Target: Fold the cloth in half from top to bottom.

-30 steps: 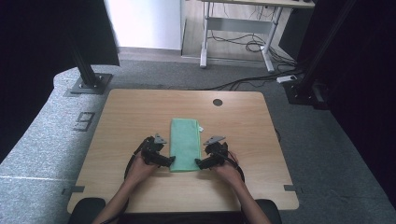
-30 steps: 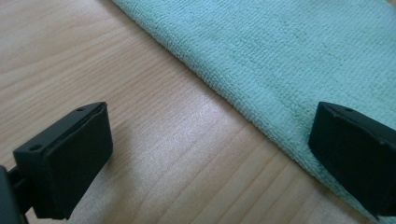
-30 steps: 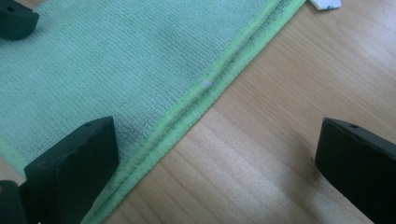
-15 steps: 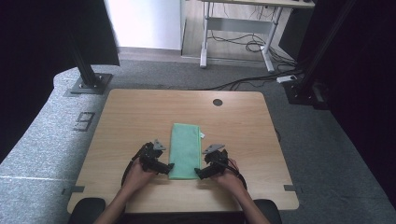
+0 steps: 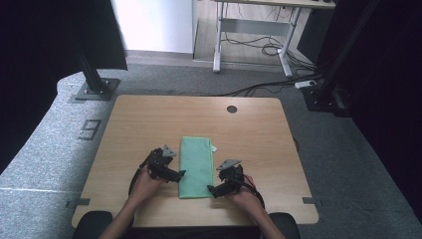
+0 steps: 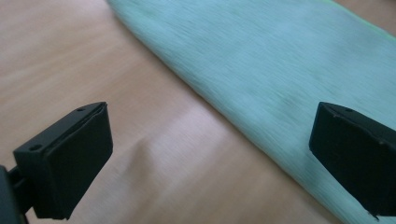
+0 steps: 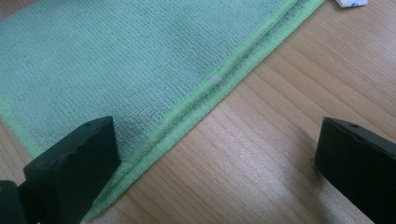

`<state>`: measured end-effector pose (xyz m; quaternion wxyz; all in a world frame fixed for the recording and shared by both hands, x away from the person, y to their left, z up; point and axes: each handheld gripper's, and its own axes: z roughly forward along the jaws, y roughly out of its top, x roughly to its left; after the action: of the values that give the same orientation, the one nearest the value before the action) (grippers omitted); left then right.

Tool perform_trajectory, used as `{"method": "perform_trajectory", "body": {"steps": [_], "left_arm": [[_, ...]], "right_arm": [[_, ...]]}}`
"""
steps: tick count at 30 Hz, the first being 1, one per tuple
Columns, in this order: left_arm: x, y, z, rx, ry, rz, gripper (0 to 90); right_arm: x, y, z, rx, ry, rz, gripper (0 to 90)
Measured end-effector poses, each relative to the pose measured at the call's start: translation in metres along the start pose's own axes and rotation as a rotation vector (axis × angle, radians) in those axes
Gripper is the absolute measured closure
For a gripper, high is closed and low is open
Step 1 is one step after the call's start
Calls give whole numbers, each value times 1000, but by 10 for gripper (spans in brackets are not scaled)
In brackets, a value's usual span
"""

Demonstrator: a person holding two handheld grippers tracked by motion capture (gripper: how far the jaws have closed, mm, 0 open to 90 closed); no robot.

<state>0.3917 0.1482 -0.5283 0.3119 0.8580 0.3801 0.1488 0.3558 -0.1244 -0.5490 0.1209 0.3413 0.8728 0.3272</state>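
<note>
— Cloth first: what does it look like?

— Pale green cloth point(image 5: 196, 167), folded into a long narrow strip that lies flat on the near half of the wooden table point(image 5: 149, 119), running away from the person. In the right gripper view its weave is fine and looped, and its long edge point(image 7: 224, 88) shows two brighter green hems stacked one on the other, so it is doubled over. A small white tag point(image 5: 214, 148) sticks out at the far right corner.

— And in the left gripper view?

— Same cloth point(image 6: 280, 70), blurred, with a smooth rounded fold along the side that faces that gripper.

— Where are the grippers?

— The left gripper point(image 5: 180, 174) is just beside the cloth's left edge, the right gripper point(image 5: 211, 189) at its right edge near the close corner. Each is held in a hand coming in from the bottom of the high view.

— Jaws?

— Both pairs stand wide apart and grip nothing. The left pair straddles the folded edge, one jaw over bare wood, the other over cloth. The right pair straddles the hemmed edge likewise.

— Are they touching the cloth?

— I cannot tell.

— Anything around the table?

— A round hole point(image 5: 232, 109) near its far edge, grey carpet point(image 5: 50, 149) beneath, and a desk frame with cables point(image 5: 254, 47) farther back.
</note>
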Motion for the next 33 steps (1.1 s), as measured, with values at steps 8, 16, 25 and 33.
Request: {"method": "perform_trajectory", "body": {"steps": [8, 16, 25, 33], "left_arm": [[10, -4, 21, -7, 11, -47, 0], [11, -7, 22, -19, 1, -56, 0], [11, -7, 22, -19, 1, -56, 0], [11, -7, 22, -18, 2, -56, 0]], "right_arm": [[0, -1, 0, -6, 2, -1, 0], [0, -1, -1, -15, 12, -8, 29], [-11, 18, 0, -20, 22, 21, 35], [-32, 46, 9, -42, 23, 54, 11]]}}
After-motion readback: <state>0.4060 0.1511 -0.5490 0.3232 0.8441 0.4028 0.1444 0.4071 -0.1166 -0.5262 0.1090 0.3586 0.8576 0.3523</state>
